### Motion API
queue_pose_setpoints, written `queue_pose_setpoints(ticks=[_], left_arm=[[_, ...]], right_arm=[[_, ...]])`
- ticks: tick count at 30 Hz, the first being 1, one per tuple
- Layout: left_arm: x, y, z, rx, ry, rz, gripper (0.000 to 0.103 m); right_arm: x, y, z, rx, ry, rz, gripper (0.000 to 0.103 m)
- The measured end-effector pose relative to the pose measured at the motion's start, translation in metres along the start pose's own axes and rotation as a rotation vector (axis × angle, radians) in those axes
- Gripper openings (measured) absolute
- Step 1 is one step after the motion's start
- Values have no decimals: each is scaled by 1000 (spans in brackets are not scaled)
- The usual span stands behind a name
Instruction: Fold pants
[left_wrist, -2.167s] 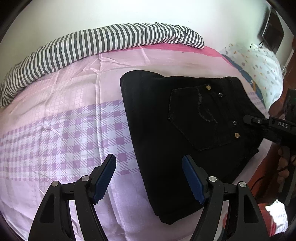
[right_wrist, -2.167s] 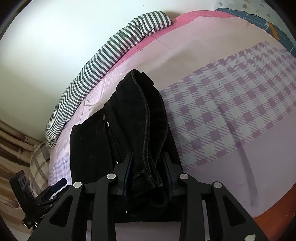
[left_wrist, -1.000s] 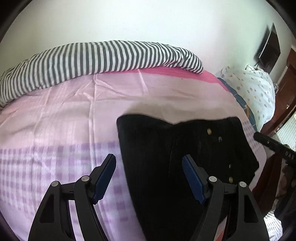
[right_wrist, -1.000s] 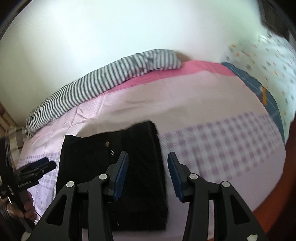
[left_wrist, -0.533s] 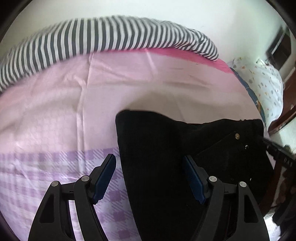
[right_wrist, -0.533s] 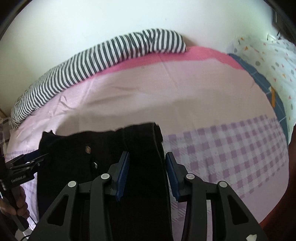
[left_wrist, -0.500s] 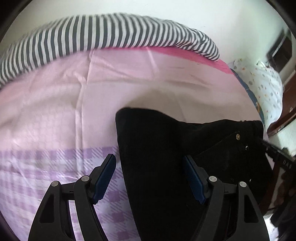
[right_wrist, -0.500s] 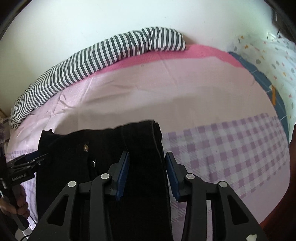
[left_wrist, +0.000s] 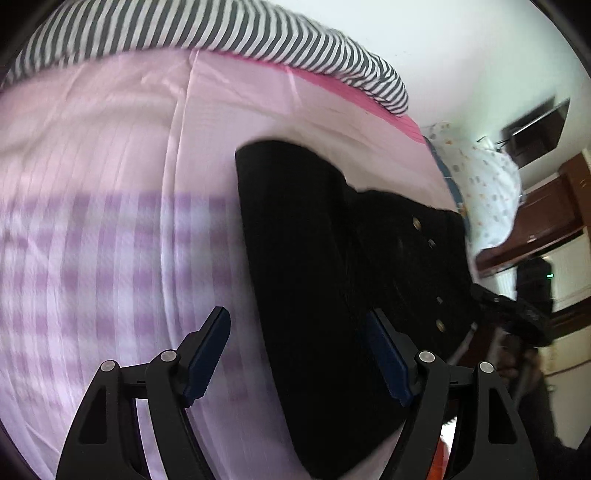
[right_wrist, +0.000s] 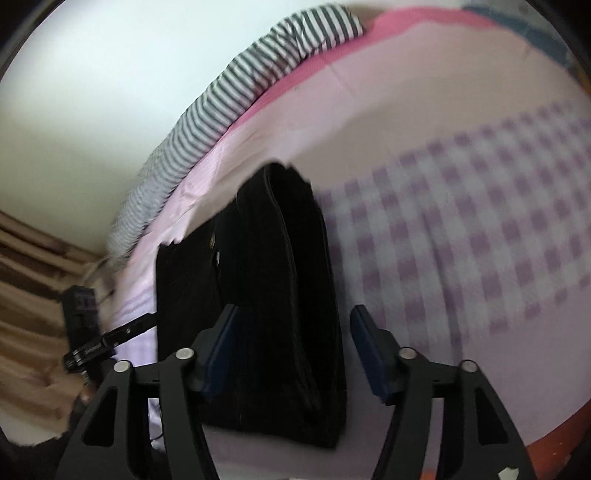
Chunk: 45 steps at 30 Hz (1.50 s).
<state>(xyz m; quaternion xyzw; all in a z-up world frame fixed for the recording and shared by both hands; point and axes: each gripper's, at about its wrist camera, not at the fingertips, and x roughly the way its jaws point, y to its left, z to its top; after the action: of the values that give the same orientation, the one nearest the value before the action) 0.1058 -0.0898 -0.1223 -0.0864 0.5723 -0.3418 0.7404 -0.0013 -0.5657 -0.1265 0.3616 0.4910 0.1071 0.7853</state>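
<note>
The black pants (left_wrist: 332, 266) lie folded in a compact stack on the pink and purple checked bed sheet (left_wrist: 110, 229). Brass rivets show on the top layer. My left gripper (left_wrist: 299, 354) is open, hovering over the stack's left edge, holding nothing. In the right wrist view the pants (right_wrist: 280, 280) show their thick folded edge. My right gripper (right_wrist: 291, 343) is open with the stack's right edge between its spread fingers, not clamped. The left gripper (right_wrist: 110, 336) shows at the far left of that view.
A black and white striped blanket (left_wrist: 207, 33) runs along the bed's far side by the white wall. A spotted white pillow (left_wrist: 484, 192) lies at the right end. Wooden furniture (left_wrist: 546, 218) stands beyond the bed. The bed's near edge (right_wrist: 554, 435) is close to the stack.
My right gripper let go of the pants' folded edge and opened wider. Both grippers swung and dropped closer over the stack. The pants stayed flat on the bed.
</note>
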Motion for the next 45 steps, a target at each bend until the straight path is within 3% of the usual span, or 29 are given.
queue_pose_setpoints(ticks=[8, 21, 24, 26, 29, 35, 41, 45], left_arm=[[3, 5, -8, -113, 44, -36, 76], [26, -20, 5, -86, 25, -67, 76], [28, -24, 5, -79, 11, -58, 75], [26, -26, 2, -61, -8, -29, 51], [22, -25, 0, -33, -21, -8, 30], [7, -23, 0, -41, -56, -63, 20], [-25, -17, 5, -37, -110, -95, 18], [-60, -2, 15, -12, -156, -28, 18]], right_arm=[[14, -12, -3, -14, 77, 72, 62], [49, 15, 14, -98, 142, 169, 65], [59, 28, 12, -131, 149, 152, 60], [60, 34, 8, -154, 145, 106, 39], [52, 39, 4, -135, 115, 100, 31], [37, 65, -5, -102, 45, 64, 28], [36, 107, -5, -114, 29, 87, 28], [61, 146, 5, -149, 38, 107, 28]])
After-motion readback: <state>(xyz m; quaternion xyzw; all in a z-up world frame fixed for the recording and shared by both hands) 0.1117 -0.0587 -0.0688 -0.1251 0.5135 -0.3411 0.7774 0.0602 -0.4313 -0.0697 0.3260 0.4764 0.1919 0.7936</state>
